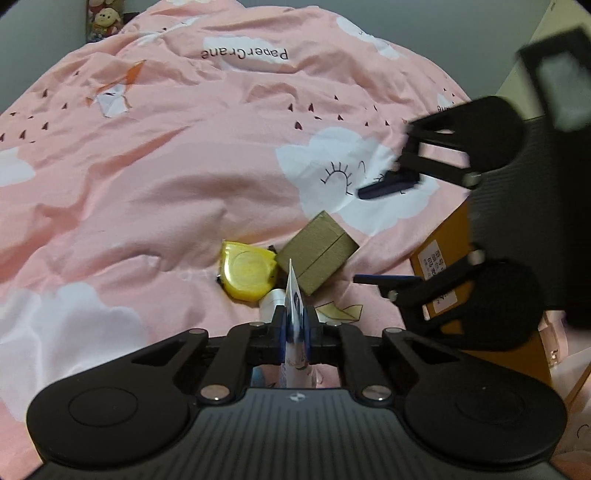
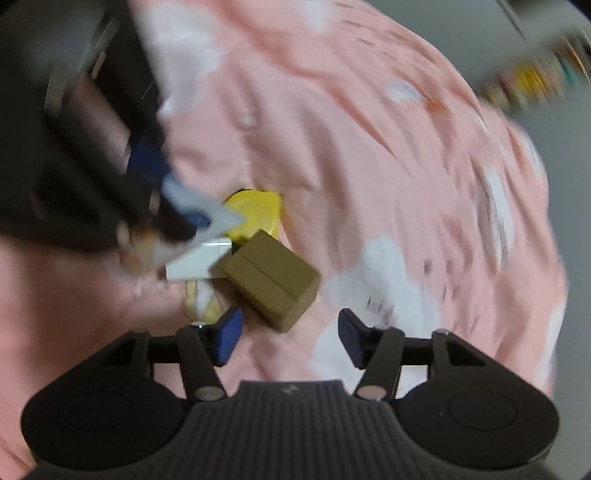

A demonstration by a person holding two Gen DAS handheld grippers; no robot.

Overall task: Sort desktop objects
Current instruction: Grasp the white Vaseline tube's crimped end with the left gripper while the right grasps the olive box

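Note:
My left gripper (image 1: 294,325) is shut on a thin printed card (image 1: 294,295), held edge-on above the pink bedspread; the card also shows in the right wrist view (image 2: 201,218). Just beyond lie a yellow tape measure (image 1: 246,273) (image 2: 255,214), an olive-brown box (image 1: 317,254) (image 2: 273,282) and a white tube-like item (image 1: 271,304) (image 2: 197,262). My right gripper (image 2: 290,338) is open, its blue pads just short of the olive-brown box. It appears at the right of the left wrist view (image 1: 376,236), open.
An orange-brown cardboard box (image 1: 443,266) with a label lies at the right under the right gripper. The pink bedspread (image 1: 166,166) with white clouds covers everything. A plush toy (image 1: 105,20) sits at the far left corner.

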